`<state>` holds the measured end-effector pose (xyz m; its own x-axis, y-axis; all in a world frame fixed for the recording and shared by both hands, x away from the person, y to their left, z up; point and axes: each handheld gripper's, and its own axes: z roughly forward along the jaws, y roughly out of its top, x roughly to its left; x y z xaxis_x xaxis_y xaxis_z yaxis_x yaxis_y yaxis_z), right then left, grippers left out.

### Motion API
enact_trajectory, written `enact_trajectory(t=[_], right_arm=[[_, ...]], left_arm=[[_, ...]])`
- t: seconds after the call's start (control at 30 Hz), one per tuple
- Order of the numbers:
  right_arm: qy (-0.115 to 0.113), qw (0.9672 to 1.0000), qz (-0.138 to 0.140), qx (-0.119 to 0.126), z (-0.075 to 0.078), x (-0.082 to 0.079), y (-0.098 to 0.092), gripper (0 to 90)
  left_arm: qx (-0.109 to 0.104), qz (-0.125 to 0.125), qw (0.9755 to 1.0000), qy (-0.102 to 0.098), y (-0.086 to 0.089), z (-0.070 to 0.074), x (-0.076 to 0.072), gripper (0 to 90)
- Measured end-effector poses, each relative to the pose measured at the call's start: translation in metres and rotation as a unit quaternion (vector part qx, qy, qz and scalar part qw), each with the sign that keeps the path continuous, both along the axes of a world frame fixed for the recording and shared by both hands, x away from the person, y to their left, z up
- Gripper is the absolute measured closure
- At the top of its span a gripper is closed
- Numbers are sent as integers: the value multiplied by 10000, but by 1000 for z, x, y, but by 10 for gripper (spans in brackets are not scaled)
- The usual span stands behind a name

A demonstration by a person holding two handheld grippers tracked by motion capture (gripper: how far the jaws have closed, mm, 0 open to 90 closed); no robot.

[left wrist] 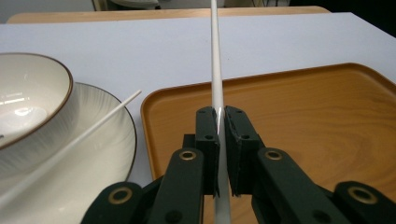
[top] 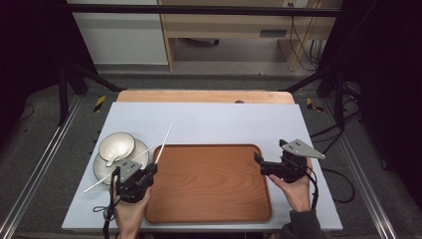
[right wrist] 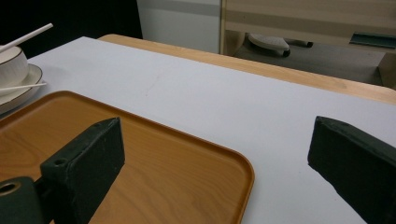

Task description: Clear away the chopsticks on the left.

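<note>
White chopstick (left wrist: 216, 70) lengthwise, tip away.

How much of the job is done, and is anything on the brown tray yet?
Nothing lies on the wooden tray yet. In hand: the left gripper is shut on one white chopstick, holding it over the tray's left edge. Left to do, it seems: the second chopstick rests on the plate beside the bowl, untouched. The right gripper waits open over the tray's right end.
</note>
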<state>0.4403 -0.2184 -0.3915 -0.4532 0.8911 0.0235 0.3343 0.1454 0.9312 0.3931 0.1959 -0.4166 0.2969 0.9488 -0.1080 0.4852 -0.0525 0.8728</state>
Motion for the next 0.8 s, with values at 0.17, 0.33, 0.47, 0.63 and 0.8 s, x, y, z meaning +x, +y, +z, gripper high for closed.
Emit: enact_trajectory(t=[0.17,0.33,0.47,0.63,0.8], right_arm=[[12,10000,20,20,0,0,1,42],[0,10000,27,13,0,-1,0,43],[-6,10000,-6,50,1,-2,-1,44],[15,10000,-1,3,-1,-1,0,45],[26,10000,-8,8,-1,0,0,46]], left_arm=[[-131,250,9994,186,-10,-19,-3,842],[-117,463,9984,296,-14,-34,-6,842],[-42,671,9971,370,-12,-44,-10,842],[-55,699,9965,448,-10,-51,-11,842],[-59,808,9952,549,-7,-54,-6,843]])
